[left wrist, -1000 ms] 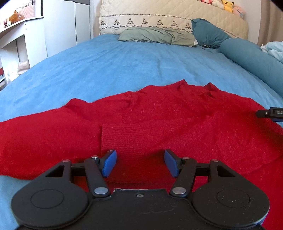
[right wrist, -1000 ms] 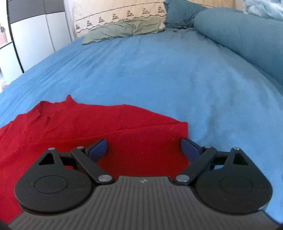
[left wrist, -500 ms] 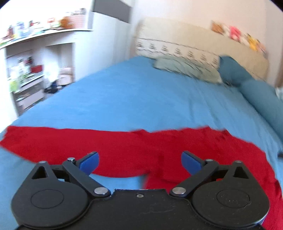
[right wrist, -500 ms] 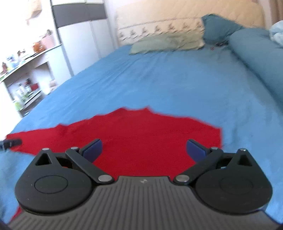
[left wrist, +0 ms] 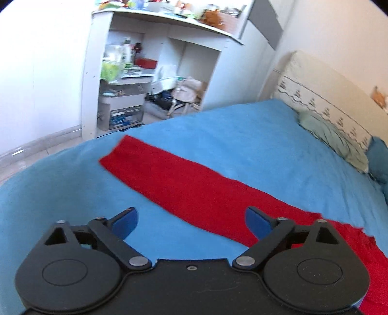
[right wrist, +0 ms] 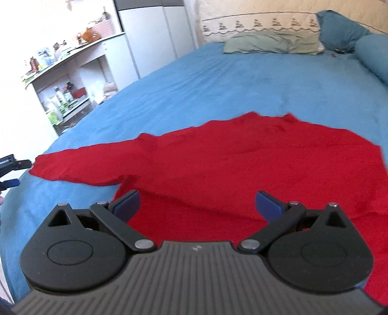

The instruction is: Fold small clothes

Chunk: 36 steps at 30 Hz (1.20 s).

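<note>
A red sweater (right wrist: 242, 164) is lying flat on the blue bedspread (right wrist: 218, 80), its body spreading across the near right part of the right wrist view and one sleeve (left wrist: 174, 179) stretching out to the left toward the bed's edge.

The left gripper (left wrist: 191, 221) is hovering over the sleeve with its jaws standing wide and nothing between them; the left blue pad (left wrist: 126, 221) is sitting over bare bedspread, while the right one is sitting over the red fabric where the sleeve is widening toward the body. In the right wrist view the left gripper's tips are showing at the far left edge, just beside the sleeve's cuff.

The right gripper (right wrist: 196, 204) is hanging over the sweater's near hem, jaws likewise spread wide and gripping nothing.

A green pillow (right wrist: 271, 43) is lying at the far end of the bed against a cream headboard (right wrist: 254, 21), with a teal bolster (right wrist: 373, 55) running along the right side. A white shelf unit (left wrist: 150, 72), cluttered with small items, is standing past the left side of the bed.
</note>
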{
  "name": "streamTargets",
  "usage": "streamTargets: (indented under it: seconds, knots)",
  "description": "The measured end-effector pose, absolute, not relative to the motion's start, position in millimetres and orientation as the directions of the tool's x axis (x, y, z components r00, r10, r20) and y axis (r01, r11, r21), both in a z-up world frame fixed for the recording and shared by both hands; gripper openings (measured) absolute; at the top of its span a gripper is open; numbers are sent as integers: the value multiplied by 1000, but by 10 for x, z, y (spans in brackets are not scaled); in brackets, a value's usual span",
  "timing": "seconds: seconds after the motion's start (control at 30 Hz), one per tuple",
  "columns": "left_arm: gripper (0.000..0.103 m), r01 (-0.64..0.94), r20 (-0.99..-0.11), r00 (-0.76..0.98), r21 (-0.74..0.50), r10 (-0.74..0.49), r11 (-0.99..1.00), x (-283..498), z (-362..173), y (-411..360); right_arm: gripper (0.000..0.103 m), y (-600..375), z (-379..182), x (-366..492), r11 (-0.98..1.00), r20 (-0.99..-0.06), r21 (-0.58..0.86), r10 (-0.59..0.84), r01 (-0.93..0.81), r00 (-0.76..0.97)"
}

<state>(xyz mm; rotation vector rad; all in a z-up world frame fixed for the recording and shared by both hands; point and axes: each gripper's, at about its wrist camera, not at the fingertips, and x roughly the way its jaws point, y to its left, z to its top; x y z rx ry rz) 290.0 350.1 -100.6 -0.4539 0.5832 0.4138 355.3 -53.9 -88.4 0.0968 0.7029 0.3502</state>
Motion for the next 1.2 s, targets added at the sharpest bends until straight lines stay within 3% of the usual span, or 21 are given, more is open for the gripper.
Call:
streamTargets:
  seconds: [0.1, 0.17, 0.33, 0.4, 0.47, 0.5, 0.7, 0.83, 1.03, 1.2]
  knots:
    - [80, -517, -631, 735, -287, 246, 806, 3001, -1202, 3707, 103, -372, -923, 3608, 940, -622, 175, 337, -293, 707]
    - [60, -544, -651, 718, -304, 246, 782, 3032, -1349, 3833, 103, -297, -969, 3653, 947, -629, 160, 316, -280, 710]
    - [60, -566, -625, 732, -333, 273, 755, 3193, -1438, 3999, 103, -198, -1159, 3753, 952, -647, 171, 302, -253, 700]
    - [51, -581, -625, 722, -316, 297, 750, 3263, -1436, 4022, 103, -175, -1226, 3761, 953, -650, 166, 298, -253, 699]
    - [15, -604, -636, 699, -280, 327, 746, 3333, -1441, 4042, 103, -162, -1263, 3762, 954, -648, 164, 295, -250, 702]
    - [7, -604, -641, 694, -270, 328, 750, 3369, -1446, 4053, 103, -166, -1273, 3761, 955, -645, 163, 294, -249, 705]
    - [5, -559, -604, 725, -235, 331, 795, 3468, -1250, 3912, 103, -303, -1255, 3735, 964, -619, 157, 266, -215, 739]
    - [5, -442, -523, 803, -203, 284, 874, 3537, -865, 3435, 103, -474, -1164, 3696, 970, -594, 163, 244, -182, 766]
    - [5, -130, -443, 895, -164, 45, 978, 3730, -416, 2154, 103, -831, -913, 3543, 972, -553, 182, 225, -147, 802]
    - [5, 133, -467, 864, -150, -189, 980, 3829, -496, 841, 103, -1228, -725, 3357, 976, -536, 184, 201, -118, 820]
